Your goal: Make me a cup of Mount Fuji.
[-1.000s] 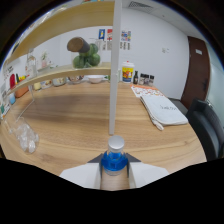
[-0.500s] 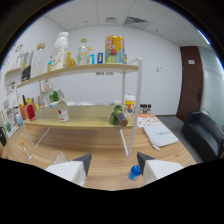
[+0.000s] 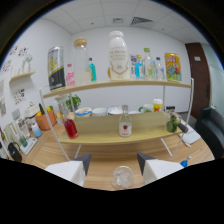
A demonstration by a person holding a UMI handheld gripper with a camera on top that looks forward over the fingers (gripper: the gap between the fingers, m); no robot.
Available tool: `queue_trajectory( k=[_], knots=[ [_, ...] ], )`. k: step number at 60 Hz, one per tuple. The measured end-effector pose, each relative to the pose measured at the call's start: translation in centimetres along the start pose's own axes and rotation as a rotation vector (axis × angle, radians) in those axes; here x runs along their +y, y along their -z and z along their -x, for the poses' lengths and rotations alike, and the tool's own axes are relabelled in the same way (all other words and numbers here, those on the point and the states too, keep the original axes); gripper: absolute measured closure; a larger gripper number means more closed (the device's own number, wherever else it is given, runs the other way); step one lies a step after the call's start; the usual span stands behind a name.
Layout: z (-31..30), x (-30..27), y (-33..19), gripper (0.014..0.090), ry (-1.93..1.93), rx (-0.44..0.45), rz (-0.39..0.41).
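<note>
My gripper (image 3: 114,161) is open just above the wooden table (image 3: 105,152), facing a two-level shelf. A clear glass (image 3: 122,176) stands on the table between my fingers, with a gap at each side. Beyond them, on the lower shelf board (image 3: 100,137), stand a small clear bottle with a red label (image 3: 124,124) and a bottle of red liquid (image 3: 70,126). A small blue-capped item (image 3: 185,162) lies on the table off past the right finger (image 3: 159,169).
The upper shelf (image 3: 150,84) carries a tall white bottle (image 3: 118,55), a clear jar (image 3: 80,60), a dark can (image 3: 56,67), a yellow can (image 3: 172,66) and several smaller bottles. Bowls (image 3: 100,111) and a green plant (image 3: 174,122) sit on the lower level. A dark door (image 3: 202,75) is at the right.
The view swung left and closer to the shelf. The blue-capped bottle held between my fingers a second ago is gone from them; a clear glass now stands there.
</note>
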Motion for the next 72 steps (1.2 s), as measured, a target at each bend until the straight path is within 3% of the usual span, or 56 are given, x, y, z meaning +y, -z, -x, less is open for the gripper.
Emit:
queue_trajectory(
  k=[21, 37, 44, 52, 60, 72],
  knots=[
    [7.6, -18.0, -0.3, 0.0187, 0.009, -0.009, -0.167],
    [8.7, -22.0, -4.3, 0.0215, 0.048, 0.025, -0.172],
    [9.1, -23.0, -5.7, 0.0322, 0.057, 0.013, -0.176],
    [8.8, -23.8, -6.7, 0.0624, 0.05, 0.029, -0.183],
    [8.9, -23.9, -6.5, 0.0643, 0.027, 0.025, -0.171],
    [9.2, -25.1, -3.5, 0.0669, 0.056, -0.014, -0.222]
  ],
)
